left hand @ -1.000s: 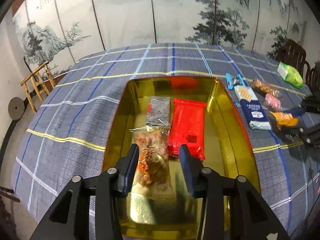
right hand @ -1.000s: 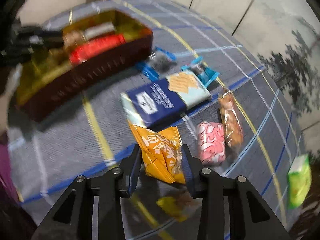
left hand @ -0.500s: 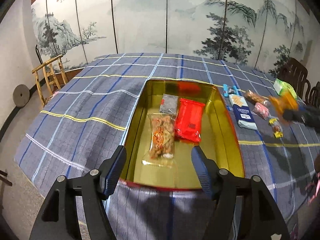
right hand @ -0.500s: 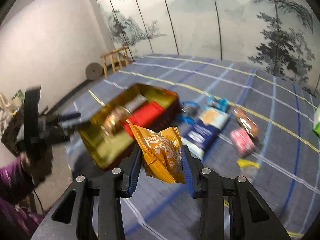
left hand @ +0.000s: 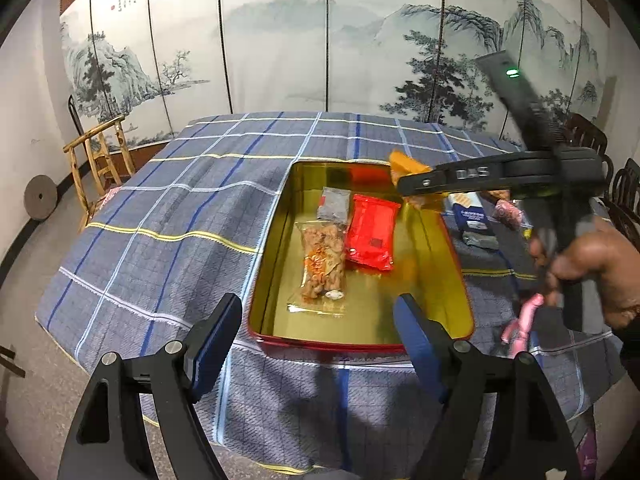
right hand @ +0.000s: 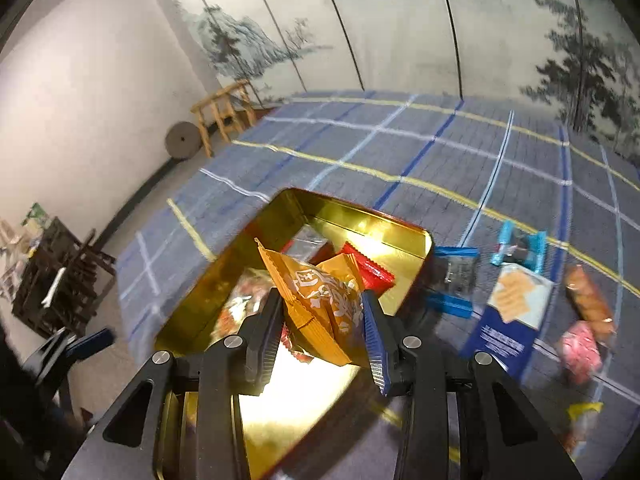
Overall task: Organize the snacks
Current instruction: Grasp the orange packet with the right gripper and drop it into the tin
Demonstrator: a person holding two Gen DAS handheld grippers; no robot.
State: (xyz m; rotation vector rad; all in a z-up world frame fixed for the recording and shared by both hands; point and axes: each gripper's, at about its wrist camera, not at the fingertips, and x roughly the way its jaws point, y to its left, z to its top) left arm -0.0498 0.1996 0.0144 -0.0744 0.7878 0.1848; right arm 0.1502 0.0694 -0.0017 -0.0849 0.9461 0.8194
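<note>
We hold our right gripper [right hand: 322, 332] over the gold tin [left hand: 456, 264] on the checked tablecloth [left hand: 168, 208]. Its jaws pinch an orange snack bag [right hand: 320, 300], and the bag hangs above the tin's inside, not yet lying in it.

Our left gripper [left hand: 318, 344] sits near the close edge of the tin. Its jaws are opening wide, and nothing is between them.

Inside the tin we see three snacks lying flat: a clear bag of nuts [left hand: 323, 266], a red packet [left hand: 372, 232] just beside it, and a small grey packet [left hand: 334, 208] behind the nuts.

On the cloth beside the tin we see more snacks: a blue cracker box [right hand: 508, 316], a pink packet [right hand: 580, 350], a long brown snack bag [right hand: 590, 304], and two small blue-ended wrappers [right hand: 520, 250].

A hand [left hand: 592, 256] grips the right gripper's handle.
</note>
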